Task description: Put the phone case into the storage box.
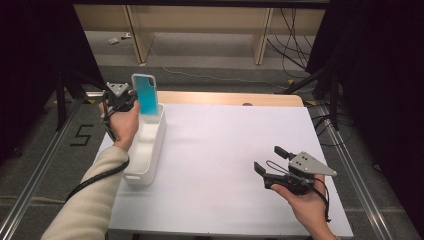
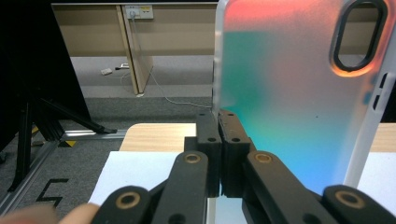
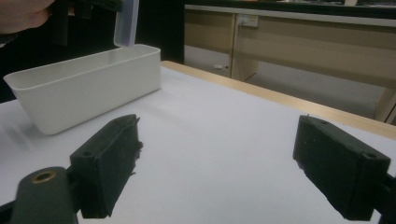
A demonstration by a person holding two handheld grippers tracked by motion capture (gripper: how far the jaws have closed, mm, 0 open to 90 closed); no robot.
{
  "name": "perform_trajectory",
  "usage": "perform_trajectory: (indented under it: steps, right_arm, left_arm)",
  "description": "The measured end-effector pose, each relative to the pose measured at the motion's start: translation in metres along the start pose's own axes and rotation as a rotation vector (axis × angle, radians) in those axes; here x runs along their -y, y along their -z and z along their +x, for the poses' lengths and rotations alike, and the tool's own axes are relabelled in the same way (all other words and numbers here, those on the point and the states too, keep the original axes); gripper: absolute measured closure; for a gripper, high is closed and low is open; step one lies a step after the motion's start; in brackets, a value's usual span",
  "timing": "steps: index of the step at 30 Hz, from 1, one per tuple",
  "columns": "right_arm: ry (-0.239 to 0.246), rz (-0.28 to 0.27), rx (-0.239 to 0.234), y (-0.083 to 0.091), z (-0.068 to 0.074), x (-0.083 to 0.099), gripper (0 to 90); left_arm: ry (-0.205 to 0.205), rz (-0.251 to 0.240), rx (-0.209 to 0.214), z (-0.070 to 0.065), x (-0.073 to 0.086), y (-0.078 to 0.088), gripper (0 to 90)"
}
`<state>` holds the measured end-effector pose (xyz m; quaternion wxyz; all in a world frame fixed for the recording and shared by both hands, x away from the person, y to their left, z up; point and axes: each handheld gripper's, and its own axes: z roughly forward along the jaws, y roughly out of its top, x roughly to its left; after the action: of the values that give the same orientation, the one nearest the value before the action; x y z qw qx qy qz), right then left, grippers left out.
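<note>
Phone case (image 2: 299, 107) clamped in left tool (image 2: 218, 122), lower edge hidden by bin (image 1: 150, 145)

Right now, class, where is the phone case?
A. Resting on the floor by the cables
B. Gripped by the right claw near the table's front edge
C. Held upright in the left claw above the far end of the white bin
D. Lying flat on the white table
C: the left claw is shut on the edge of the phone case, which stands upright over the far end of the white bin; the right claw is open with nothing in it.
</note>
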<state>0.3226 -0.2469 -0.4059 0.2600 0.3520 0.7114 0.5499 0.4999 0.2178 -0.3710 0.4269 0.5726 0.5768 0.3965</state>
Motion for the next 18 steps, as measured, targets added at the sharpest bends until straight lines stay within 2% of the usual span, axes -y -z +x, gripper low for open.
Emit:
perform_trajectory:
  steps: [18]
  right_arm:
    - [-0.005, -0.001, -0.006, 0.0000, 0.0003, 0.0002, 15.6]
  left_arm:
    - [-0.001, 0.010, -0.010, -0.0008, 0.0014, -0.0082, 88.4]
